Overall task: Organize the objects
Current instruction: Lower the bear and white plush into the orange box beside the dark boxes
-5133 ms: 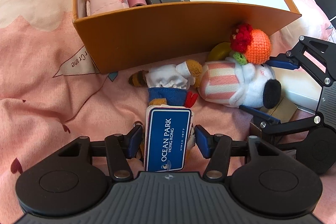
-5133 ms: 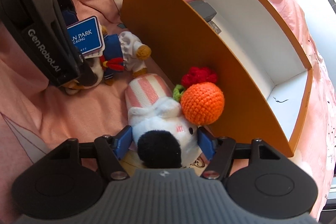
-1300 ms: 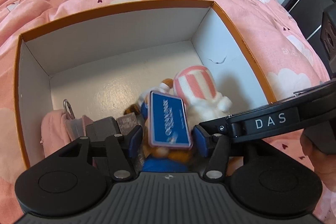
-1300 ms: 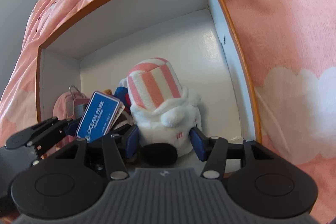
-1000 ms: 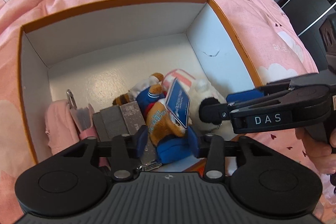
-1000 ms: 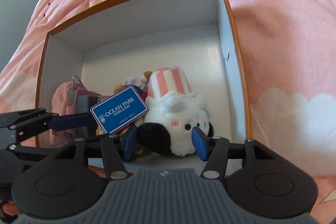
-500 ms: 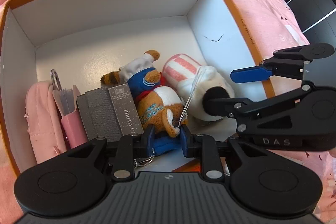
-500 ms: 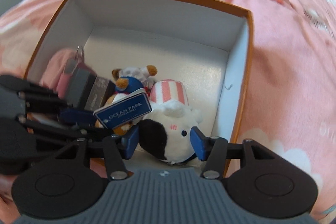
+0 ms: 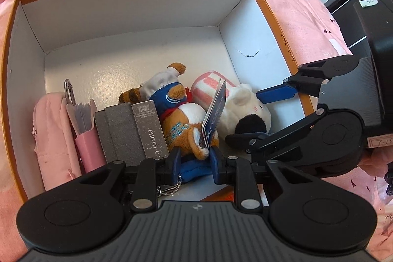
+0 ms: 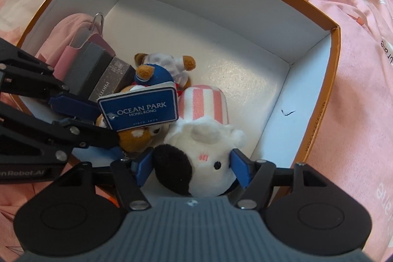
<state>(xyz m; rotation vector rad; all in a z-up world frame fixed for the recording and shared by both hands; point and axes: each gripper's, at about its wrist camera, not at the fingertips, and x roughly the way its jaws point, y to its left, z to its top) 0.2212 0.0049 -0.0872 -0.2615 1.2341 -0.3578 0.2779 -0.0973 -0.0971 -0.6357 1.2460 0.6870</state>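
An orange box (image 9: 275, 16) with a white inside holds both plush toys. My left gripper (image 9: 194, 158) is shut on the brown sailor plush (image 9: 181, 124), which lies on the box floor with its blue OCEAN PARK tag (image 10: 140, 112) standing up. My right gripper (image 10: 191, 167) is shut on the white dog plush (image 10: 203, 156) with a pink striped hat (image 10: 203, 104), resting on the box floor beside the sailor plush. The dog plush also shows in the left wrist view (image 9: 240, 109), with the right gripper's fingers (image 9: 277, 92) around it.
At the box's left end stand a pink pouch (image 9: 49, 129), a pink sleeve with a carabiner (image 9: 83, 129) and grey photo card boxes (image 9: 130, 131). The far half of the box floor (image 9: 127, 60) is bare. Pink bedding (image 10: 356, 70) surrounds the box.
Both grippers carried the plush toys from the bed beside the box up over its wall and down onto its floor. In the last half second they barely moved.
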